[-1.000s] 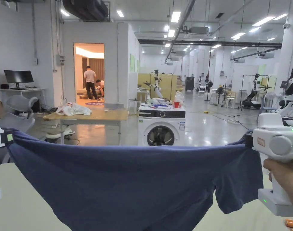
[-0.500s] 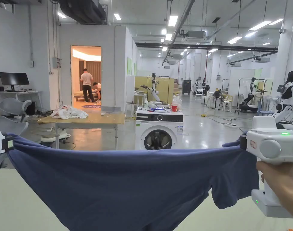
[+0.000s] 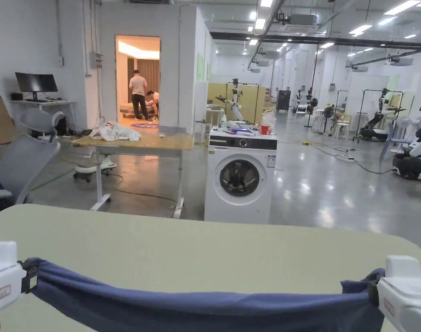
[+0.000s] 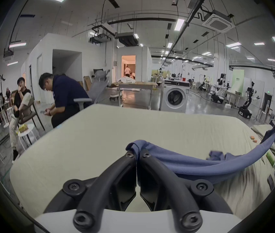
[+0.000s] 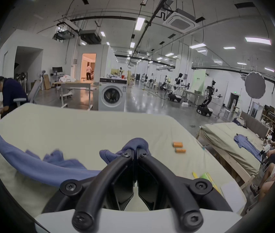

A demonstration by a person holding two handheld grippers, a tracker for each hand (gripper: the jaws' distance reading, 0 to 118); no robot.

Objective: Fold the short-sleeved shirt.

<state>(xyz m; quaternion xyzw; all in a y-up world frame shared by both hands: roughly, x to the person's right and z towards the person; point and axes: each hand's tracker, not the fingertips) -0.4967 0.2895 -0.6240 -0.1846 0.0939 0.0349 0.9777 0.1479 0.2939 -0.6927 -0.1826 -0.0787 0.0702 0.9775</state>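
Shirt (image 3: 196,309) lowered toward table (image 3: 205,246); left gripper (image 4: 137,153), right gripper (image 5: 134,150) still clamped

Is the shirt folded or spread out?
Neither: the shirt hangs stretched between the left gripper and right gripper, sagging over the table.

Colours: plain blue cloth, pale green table.

We note the shirt (image 3: 196,309) as solid dusty blue, unpatterned; table cover (image 3: 205,246) pale grey-green, plain. Left gripper (image 4: 136,154) and right gripper (image 5: 134,150) have black jaws on white bodies. Two small orange cylinders (image 5: 178,144) lie on the cover. Washing machine (image 3: 240,177) white with a dark door; floor (image 3: 335,194) glossy grey.
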